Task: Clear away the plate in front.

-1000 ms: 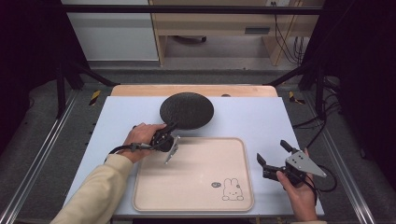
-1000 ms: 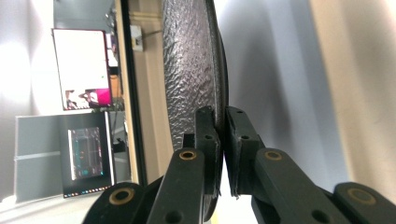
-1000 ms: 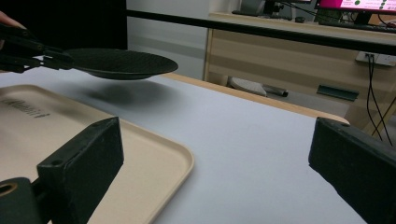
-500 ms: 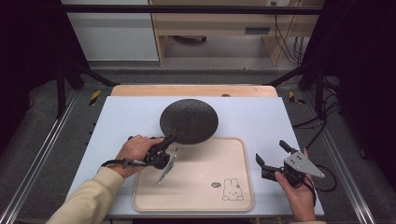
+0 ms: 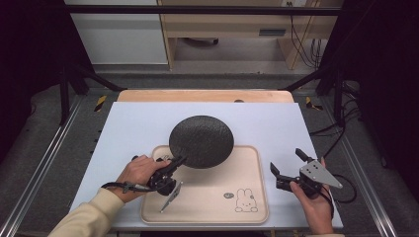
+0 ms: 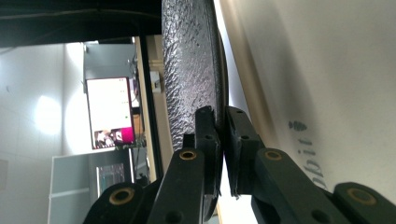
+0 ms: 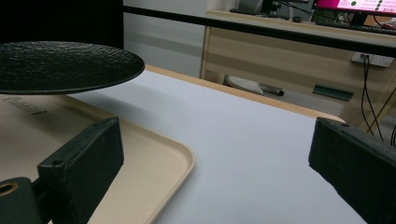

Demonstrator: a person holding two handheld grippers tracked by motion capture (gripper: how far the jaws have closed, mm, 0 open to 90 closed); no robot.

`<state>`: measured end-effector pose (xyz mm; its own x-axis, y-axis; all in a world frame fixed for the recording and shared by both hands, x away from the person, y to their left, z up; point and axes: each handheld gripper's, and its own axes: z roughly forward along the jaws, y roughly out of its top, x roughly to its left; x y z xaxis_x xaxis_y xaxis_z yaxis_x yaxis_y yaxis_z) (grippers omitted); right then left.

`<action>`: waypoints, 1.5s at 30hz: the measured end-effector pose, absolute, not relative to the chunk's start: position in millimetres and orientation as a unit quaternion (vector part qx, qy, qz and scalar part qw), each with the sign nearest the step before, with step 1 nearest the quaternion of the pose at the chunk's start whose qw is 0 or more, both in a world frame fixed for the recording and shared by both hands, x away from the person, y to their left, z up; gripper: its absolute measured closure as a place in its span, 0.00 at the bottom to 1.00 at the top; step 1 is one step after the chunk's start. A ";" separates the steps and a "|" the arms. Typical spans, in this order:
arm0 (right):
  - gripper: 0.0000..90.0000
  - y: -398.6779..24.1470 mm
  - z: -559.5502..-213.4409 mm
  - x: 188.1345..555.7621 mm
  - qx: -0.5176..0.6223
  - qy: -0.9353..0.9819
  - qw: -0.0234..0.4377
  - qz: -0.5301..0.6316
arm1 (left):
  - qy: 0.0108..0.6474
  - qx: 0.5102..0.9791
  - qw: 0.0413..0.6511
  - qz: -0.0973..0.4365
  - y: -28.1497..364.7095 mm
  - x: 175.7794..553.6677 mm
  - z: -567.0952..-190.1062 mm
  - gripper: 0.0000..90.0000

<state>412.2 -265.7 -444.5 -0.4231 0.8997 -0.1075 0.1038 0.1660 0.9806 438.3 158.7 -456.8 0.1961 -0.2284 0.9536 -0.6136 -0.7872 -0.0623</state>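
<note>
Left gripper (image 5: 177, 161) held the black plate (image 5: 201, 140) over the tray (image 5: 207, 210); right gripper (image 5: 288, 165) stood wide open, holding nothing.

High view: the plate hung above the beige tray's far edge, pinched at its near rim, on the white table (image 5: 133, 123). Left gripper view: both jaws were closed on the plate's (image 6: 187, 70) rim, the tray (image 6: 327, 70) alongside. Right gripper view: the jaws were spread far apart over the table (image 7: 243, 140) just beside the tray's (image 7: 154, 172) corner, the plate (image 7: 65, 65) raised clear of the tray.

Grey floor (image 5: 59, 163) w/ metal rails either side of the bench (image 5: 148, 123). Beyond bench: white cabinet (image 5: 118, 37) left, wooden desk (image 5: 237, 29) right, cables (image 5: 301, 34) hanging. Lit monitor (image 6: 109, 112) further back, room dim.
</note>
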 end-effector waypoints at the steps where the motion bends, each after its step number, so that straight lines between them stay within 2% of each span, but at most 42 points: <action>1: 0.04 -265.8 -444.4 412.1 0.379 0.662 0.381 0.523 | -0.279 0.755 0.169 0.569 158.7 438.3 -456.8 0.93; 17: 0.04 -266.2 -444.9 413.1 0.381 0.662 0.383 0.520 | -0.311 0.748 0.185 0.556 151.3 418.9 -465.3 0.93; 40: 0.04 -264.9 -446.6 414.8 0.378 0.668 0.383 0.514 | -0.325 0.745 0.200 0.548 150.8 404.2 -473.3 0.92; 45: 0.04 -264.1 -447.1 415.4 0.378 0.669 0.382 0.514 | -0.332 0.748 0.187 0.543 152.4 398.7 -476.4 0.92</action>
<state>415.4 -264.1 -447.1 -0.4228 0.8978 -0.1229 0.1132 0.1869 0.9758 398.7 152.4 -476.4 0.1901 -0.2948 0.9365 -0.7001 -0.7094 -0.0812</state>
